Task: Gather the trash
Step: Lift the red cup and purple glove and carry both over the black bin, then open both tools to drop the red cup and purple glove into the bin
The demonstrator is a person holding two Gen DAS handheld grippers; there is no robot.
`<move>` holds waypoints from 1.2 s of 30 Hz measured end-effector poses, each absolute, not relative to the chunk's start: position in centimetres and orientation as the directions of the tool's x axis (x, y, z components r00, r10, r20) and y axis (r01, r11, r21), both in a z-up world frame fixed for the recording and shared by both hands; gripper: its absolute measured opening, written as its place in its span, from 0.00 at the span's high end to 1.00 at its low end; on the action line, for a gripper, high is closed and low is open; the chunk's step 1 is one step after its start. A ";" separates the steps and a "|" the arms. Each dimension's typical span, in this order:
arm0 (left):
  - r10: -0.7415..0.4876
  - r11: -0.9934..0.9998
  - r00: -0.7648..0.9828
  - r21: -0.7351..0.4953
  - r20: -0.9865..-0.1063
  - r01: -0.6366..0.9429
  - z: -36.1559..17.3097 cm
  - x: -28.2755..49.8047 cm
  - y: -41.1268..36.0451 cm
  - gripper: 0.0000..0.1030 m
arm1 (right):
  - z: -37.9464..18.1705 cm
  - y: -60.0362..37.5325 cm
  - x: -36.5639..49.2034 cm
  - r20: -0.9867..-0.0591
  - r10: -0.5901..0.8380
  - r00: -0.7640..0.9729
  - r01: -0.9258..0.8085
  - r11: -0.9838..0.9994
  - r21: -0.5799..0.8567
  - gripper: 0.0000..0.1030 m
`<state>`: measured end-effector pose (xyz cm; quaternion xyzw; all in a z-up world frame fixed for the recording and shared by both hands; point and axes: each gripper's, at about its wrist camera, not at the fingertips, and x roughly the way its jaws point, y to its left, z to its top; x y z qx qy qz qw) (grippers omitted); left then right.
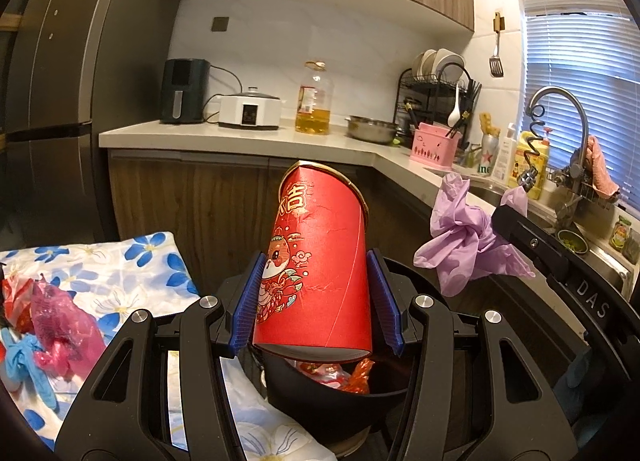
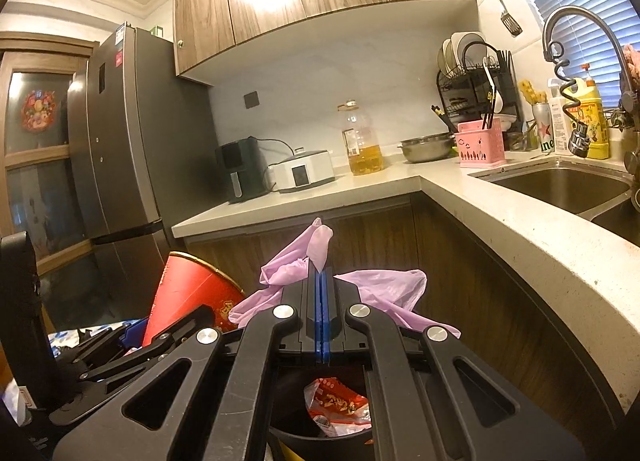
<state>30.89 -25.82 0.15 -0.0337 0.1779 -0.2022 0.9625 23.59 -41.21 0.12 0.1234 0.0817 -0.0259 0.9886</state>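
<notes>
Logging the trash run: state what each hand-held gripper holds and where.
Left hand-held gripper clamps the red paper cup across its lower sides. Right hand-held gripper pinches the crumpled purple glove mid-bunch.

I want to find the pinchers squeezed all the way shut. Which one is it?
The right gripper: its blue pads meet, pinching the purple plastic glove. The left gripper stands wider, its pads clamping the red paper tube above the black bin.
</notes>
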 end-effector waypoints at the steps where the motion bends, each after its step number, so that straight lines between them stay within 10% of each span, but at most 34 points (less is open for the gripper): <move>1: -0.403 0.915 0.854 -0.136 -0.330 0.379 0.0 31.0 -26.0 0.51 | 0.0 -41.1 23.6 -0.169 -0.031 0.985 0.071 0.968 0.241 0.99; 31: -0.416 0.908 0.812 -0.131 -0.410 0.399 -3.7 34.7 -29.2 0.49 | -0.9 -43.0 27.4 -0.204 -0.016 0.979 0.074 0.957 0.282 0.97; 36: -0.410 0.910 0.798 -0.148 -0.441 0.386 -4.3 35.3 -29.0 0.33 | -1.0 -43.2 27.2 -0.199 -0.014 0.980 0.074 0.953 0.295 0.68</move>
